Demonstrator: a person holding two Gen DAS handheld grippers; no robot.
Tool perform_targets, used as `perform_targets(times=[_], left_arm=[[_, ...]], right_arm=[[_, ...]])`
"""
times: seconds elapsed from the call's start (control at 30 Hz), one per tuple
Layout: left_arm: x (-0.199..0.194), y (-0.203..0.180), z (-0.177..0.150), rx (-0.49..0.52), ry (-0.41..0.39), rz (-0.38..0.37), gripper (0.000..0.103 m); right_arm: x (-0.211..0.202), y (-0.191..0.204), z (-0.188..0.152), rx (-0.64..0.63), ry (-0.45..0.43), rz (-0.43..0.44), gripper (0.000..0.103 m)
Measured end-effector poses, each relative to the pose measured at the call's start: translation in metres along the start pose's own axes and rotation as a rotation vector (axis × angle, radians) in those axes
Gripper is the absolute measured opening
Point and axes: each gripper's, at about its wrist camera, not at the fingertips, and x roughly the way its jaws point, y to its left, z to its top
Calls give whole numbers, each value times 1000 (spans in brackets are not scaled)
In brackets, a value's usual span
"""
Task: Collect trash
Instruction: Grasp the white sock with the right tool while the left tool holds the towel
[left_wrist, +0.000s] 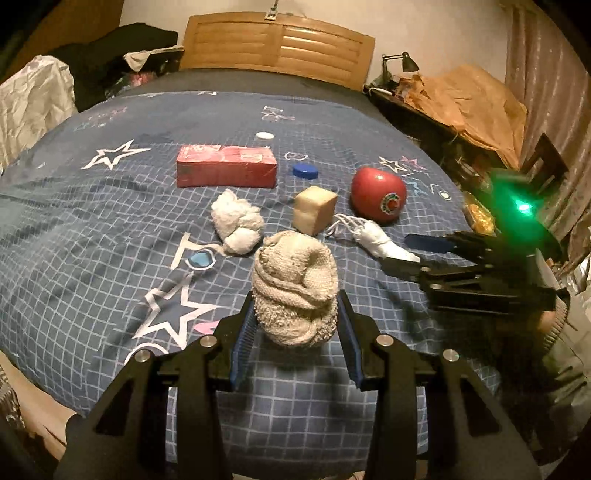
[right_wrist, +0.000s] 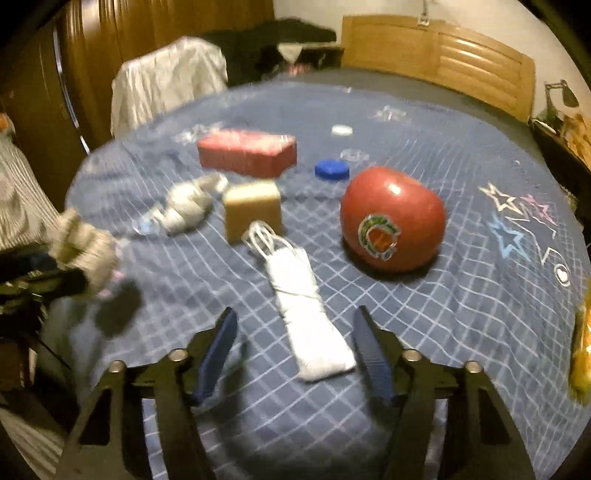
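Note:
My left gripper (left_wrist: 295, 314) is shut on a beige crumpled cloth wad (left_wrist: 295, 288) and holds it above the blue bedspread (left_wrist: 92, 240); the wad also shows blurred at the left of the right wrist view (right_wrist: 83, 247). My right gripper (right_wrist: 295, 328) is open, its fingers either side of the near end of a folded white face mask (right_wrist: 303, 302) lying on the bed; the mask shows in the left wrist view (left_wrist: 376, 236) too. A white crumpled tissue (left_wrist: 236, 221) lies left of centre.
On the bed lie a red carton (left_wrist: 225, 166), a tan cube (left_wrist: 314, 208), a red apple with a sticker (left_wrist: 376, 197), a blue cap (left_wrist: 304, 170) and a white cap (left_wrist: 265, 135). A wooden headboard (left_wrist: 277, 48) stands behind, a cluttered side table (left_wrist: 443, 118) right.

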Motion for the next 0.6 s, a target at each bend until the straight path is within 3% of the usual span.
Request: perform_targets(times=[0.03,0.13,0.2,0.33,0.6], left_arm=[[1,1,0,-4,2,0,40],[4,1,1,-4,7,14,40],[5,1,2,-7,10,22,40],[5,-4,9,-7,-7,49,40],[-5,-37,23,47,-84,101,40]], right_arm=[[5,1,1,-6,15,-7,54],[11,1,0,-16,19,-66,31],[5,1,-3,-3,-2,-82,26],[-27,6,-18,58,-79,-106,26],[-126,28,-68,269,-322,-145,26]])
